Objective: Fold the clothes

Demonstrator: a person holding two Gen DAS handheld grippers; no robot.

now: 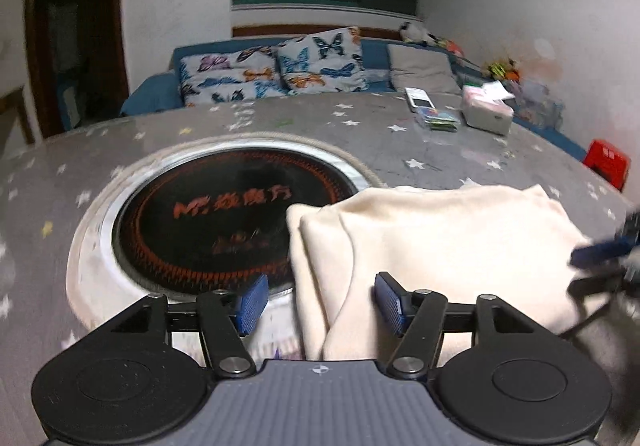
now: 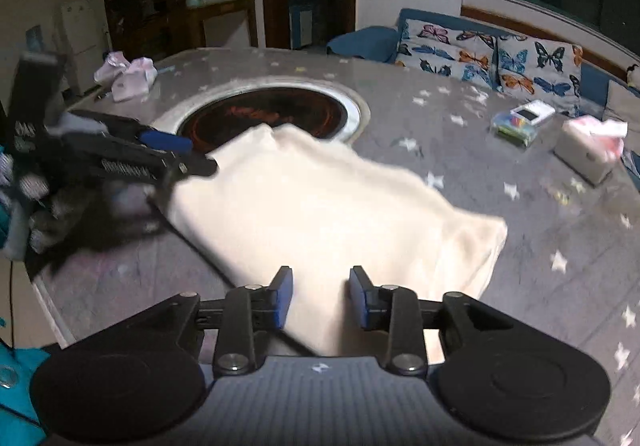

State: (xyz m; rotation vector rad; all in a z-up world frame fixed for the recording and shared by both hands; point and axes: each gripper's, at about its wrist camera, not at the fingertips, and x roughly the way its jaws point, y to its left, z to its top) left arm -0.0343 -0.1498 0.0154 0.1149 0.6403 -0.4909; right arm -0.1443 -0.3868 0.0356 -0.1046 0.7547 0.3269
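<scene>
A cream garment [image 1: 432, 246], folded into a thick rectangular bundle, is lying on the grey star-patterned table [image 1: 280, 126], its far corner overlapping the rim of the round black heater plate [image 1: 224, 222] sunk into the tabletop. In the left wrist view the left gripper [image 1: 320, 302] is hovering over the bundle's near left edge with its blue-padded fingers [image 1: 252, 302] spread wide and nothing between them; the left pad is sitting over the metal rim of the plate, the right pad over the cloth. In the right wrist view the right gripper [image 2: 320, 296] is reaching over the near end of the bundle, its fingers [image 2: 282, 296] parted with cream fabric showing in the gap, though the pads are not pressing on it. The same view is showing the left gripper from the side at the bundle's far left corner, blurred, with a gloved hand [image 2: 44, 202] around its handle. Farther back on the table a white tissue box [image 2: 588, 154] and a small clear case of coloured items [image 2: 516, 126] are sitting near the right edge, and pink cloth items [image 2: 128, 78] are lying at the far left corner. Butterfly cushions [image 1: 272, 66] are leaning on the blue sofa [image 1: 152, 94] beyond
</scene>
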